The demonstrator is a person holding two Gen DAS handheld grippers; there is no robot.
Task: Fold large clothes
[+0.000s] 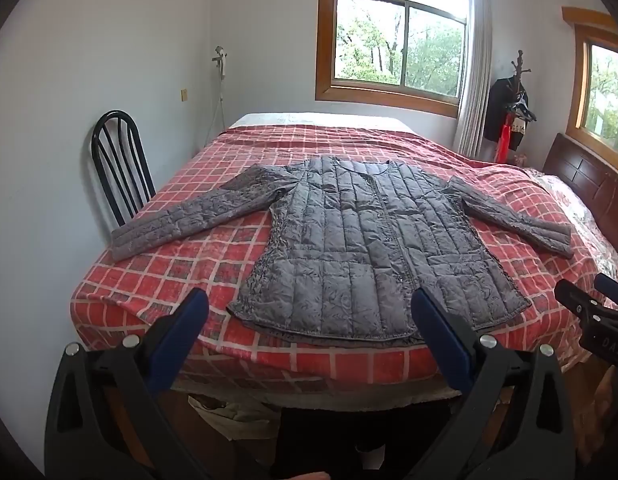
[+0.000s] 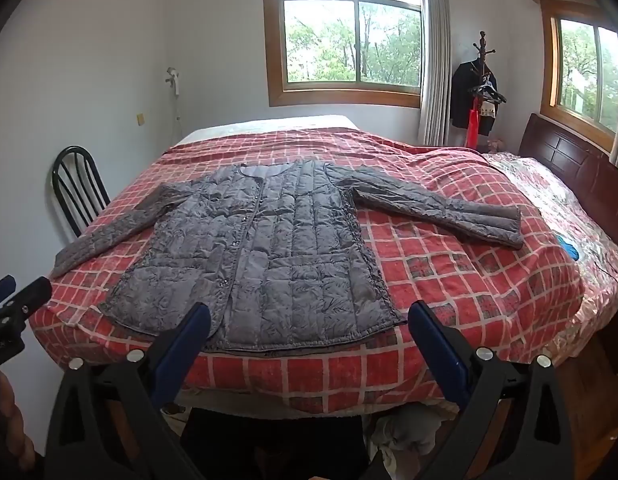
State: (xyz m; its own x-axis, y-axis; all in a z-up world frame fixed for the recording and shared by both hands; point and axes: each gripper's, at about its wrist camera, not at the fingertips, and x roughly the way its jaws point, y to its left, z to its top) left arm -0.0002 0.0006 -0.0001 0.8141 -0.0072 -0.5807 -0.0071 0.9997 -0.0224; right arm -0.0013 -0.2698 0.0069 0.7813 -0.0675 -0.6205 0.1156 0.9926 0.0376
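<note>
A grey quilted jacket [image 1: 361, 236] lies flat, front up and buttoned, on the red checked bedspread [image 1: 181, 264], both sleeves spread out to the sides. It also shows in the right wrist view [image 2: 269, 248]. My left gripper [image 1: 309, 304] is open and empty, held off the bed's near edge in front of the jacket's hem. My right gripper [image 2: 309, 316] is open and empty too, held before the hem's right part. The right gripper shows at the right edge of the left wrist view [image 1: 589, 304], and the left gripper at the left edge of the right wrist view [image 2: 17, 300].
A black metal chair [image 1: 117, 168] stands at the bed's left side by the wall. A dark wooden headboard [image 2: 569, 168] is at the right. A coat stand [image 2: 479, 88] with clothes stands in the far corner. A small blue item [image 2: 569, 248] lies on the shiny cover at right.
</note>
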